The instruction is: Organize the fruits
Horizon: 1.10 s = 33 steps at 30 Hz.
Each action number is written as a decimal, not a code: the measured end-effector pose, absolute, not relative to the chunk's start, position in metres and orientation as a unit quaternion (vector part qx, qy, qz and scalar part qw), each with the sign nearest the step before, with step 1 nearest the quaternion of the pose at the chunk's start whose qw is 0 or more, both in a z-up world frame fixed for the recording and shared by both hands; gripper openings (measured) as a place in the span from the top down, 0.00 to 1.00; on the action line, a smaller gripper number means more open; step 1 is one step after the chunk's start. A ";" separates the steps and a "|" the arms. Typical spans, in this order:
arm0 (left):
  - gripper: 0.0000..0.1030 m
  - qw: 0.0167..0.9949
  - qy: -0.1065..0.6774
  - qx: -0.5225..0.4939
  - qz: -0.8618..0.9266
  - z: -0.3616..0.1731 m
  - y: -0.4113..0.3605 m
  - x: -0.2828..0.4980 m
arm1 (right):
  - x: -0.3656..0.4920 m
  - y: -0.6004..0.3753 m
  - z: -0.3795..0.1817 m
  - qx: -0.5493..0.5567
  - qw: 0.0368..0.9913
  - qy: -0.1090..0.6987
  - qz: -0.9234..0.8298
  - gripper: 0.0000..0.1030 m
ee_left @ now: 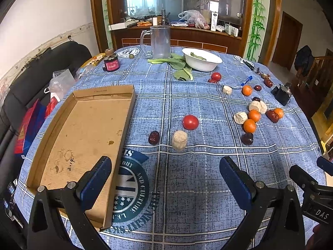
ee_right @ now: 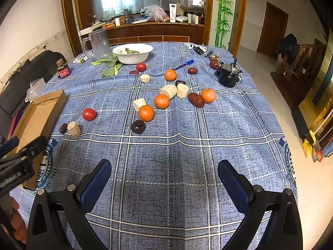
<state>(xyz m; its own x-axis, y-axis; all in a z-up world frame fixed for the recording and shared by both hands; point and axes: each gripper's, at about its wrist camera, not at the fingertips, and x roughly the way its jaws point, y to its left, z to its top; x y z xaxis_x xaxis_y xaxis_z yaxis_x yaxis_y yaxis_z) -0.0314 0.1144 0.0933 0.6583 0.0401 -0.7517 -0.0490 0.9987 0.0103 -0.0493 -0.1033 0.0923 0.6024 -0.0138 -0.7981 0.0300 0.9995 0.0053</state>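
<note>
table (ee_right: 166, 166) – blue plaid cloth | cardboard tray (ee_left: 87, 137) at left | right of tray – tomatoes (ee_left: 190, 122), oranges (ee_right: 146, 113), dates (ee_left: 154, 137) | beyond – white bowl (ee_left: 201, 61)

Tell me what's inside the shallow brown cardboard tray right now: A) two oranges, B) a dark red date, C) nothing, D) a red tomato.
C: the shallow brown cardboard tray shows only its bare stained floor, while the nearest red tomato and dark red date lie on the blue checked tablecloth beside it.

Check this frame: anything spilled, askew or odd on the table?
Leafy greens lie loose on the tablecloth beside the white bowl, and the fruit is scattered; the cardboard tray holds nothing. No spill or damage shows.
</note>
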 end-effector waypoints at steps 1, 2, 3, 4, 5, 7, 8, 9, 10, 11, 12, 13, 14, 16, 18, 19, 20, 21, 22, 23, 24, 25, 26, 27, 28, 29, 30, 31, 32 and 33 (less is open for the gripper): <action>0.00 0.911 0.413 -0.005 0.026 0.094 0.116 -0.030 | -0.047 -0.104 0.092 0.007 0.894 0.447 -0.007 0.00; 0.00 0.910 0.413 -0.007 0.028 0.094 0.120 -0.029 | -0.045 -0.104 0.091 0.008 0.894 0.448 -0.001 0.00; 0.00 0.909 0.415 -0.010 0.027 0.094 0.123 -0.028 | -0.041 -0.106 0.089 0.008 0.893 0.450 0.004 0.00; 0.00 0.908 0.418 -0.011 0.025 0.094 0.126 -0.026 | -0.035 -0.107 0.087 0.005 0.893 0.450 0.010 0.00; 0.00 0.907 0.420 -0.012 0.024 0.093 0.128 -0.025 | -0.030 -0.108 0.085 -0.001 0.894 0.448 0.012 0.00; 0.00 0.904 0.426 -0.010 0.020 0.091 0.132 -0.025 | -0.017 -0.107 0.080 -0.013 0.892 0.450 0.026 0.00; 0.00 0.903 0.428 -0.009 0.018 0.090 0.133 -0.025 | -0.009 -0.105 0.075 -0.016 0.889 0.456 0.041 0.01; 0.00 0.902 0.431 -0.008 0.013 0.088 0.134 -0.025 | -0.001 -0.103 0.071 -0.013 0.885 0.461 0.060 0.00; 0.00 0.900 0.436 -0.006 0.006 0.086 0.134 -0.026 | 0.006 -0.100 0.066 -0.009 0.882 0.465 0.076 0.00; 0.00 0.899 0.439 -0.004 0.000 0.085 0.134 -0.026 | 0.011 -0.098 0.062 -0.007 0.880 0.467 0.085 0.01; 0.00 0.898 0.441 -0.002 -0.005 0.083 0.134 -0.027 | 0.016 -0.095 0.057 -0.004 0.878 0.470 0.092 0.01; 0.00 0.897 0.442 0.001 -0.009 0.083 0.134 -0.027 | 0.023 -0.092 0.052 -0.002 0.875 0.474 0.099 0.05; 0.00 0.896 0.444 0.004 -0.013 0.082 0.134 -0.027 | 0.028 -0.089 0.048 -0.001 0.873 0.477 0.103 0.10; 0.00 0.894 0.447 0.008 -0.016 0.081 0.134 -0.026 | 0.039 -0.083 0.039 -0.001 0.868 0.485 0.109 0.17; 0.00 0.893 0.450 0.007 -0.022 0.080 0.136 -0.025 | 0.048 -0.080 0.032 0.006 0.862 0.495 0.111 0.28; 0.00 0.892 0.451 0.005 -0.024 0.080 0.136 -0.025 | 0.052 -0.080 0.030 0.011 0.860 0.498 0.113 0.37; 0.00 0.892 0.452 0.005 -0.025 0.080 0.137 -0.023 | 0.056 -0.080 0.026 0.016 0.857 0.503 0.112 0.47; 0.00 0.891 0.453 0.004 -0.027 0.079 0.136 -0.022 | 0.058 -0.080 0.024 0.021 0.854 0.508 0.112 0.51; 0.00 0.890 0.455 0.002 -0.031 0.079 0.136 -0.020 | 0.061 -0.080 0.019 0.027 0.849 0.516 0.114 0.59; 0.00 0.889 0.456 0.002 -0.036 0.079 0.134 -0.018 | 0.062 -0.080 0.018 0.030 0.847 0.519 0.115 0.62; 0.00 0.888 0.457 0.002 -0.040 0.078 0.132 -0.016 | 0.062 -0.080 0.018 0.029 0.850 0.514 0.115 0.65; 0.00 0.888 0.458 0.003 -0.043 0.078 0.130 -0.014 | 0.062 -0.079 0.018 0.029 0.852 0.510 0.119 0.72; 0.00 0.887 0.460 0.002 -0.047 0.076 0.129 -0.013 | 0.063 -0.080 0.018 0.030 0.852 0.509 0.121 0.75; 0.00 0.884 0.465 -0.002 -0.052 0.075 0.127 -0.009 | 0.063 -0.081 0.018 0.031 0.853 0.508 0.120 0.75; 0.00 0.881 0.470 -0.008 -0.056 0.073 0.125 -0.005 | 0.063 -0.083 0.019 0.035 0.853 0.506 0.124 0.75; 0.00 0.879 0.474 -0.013 -0.058 0.071 0.124 -0.001 | 0.064 -0.084 0.020 0.036 0.853 0.505 0.125 0.75; 0.00 0.876 0.478 -0.020 -0.060 0.069 0.123 0.002 | 0.063 -0.086 0.021 0.035 0.854 0.504 0.123 0.75; 0.00 0.873 0.482 -0.026 -0.065 0.068 0.121 0.007 | 0.062 -0.088 0.024 0.032 0.858 0.498 0.123 0.75; 0.00 0.872 0.484 -0.030 -0.068 0.066 0.120 0.010 | 0.061 -0.089 0.026 0.029 0.859 0.496 0.124 0.75; 0.00 0.870 0.487 -0.035 -0.072 0.064 0.118 0.014 | 0.059 -0.091 0.027 0.026 0.861 0.493 0.123 0.75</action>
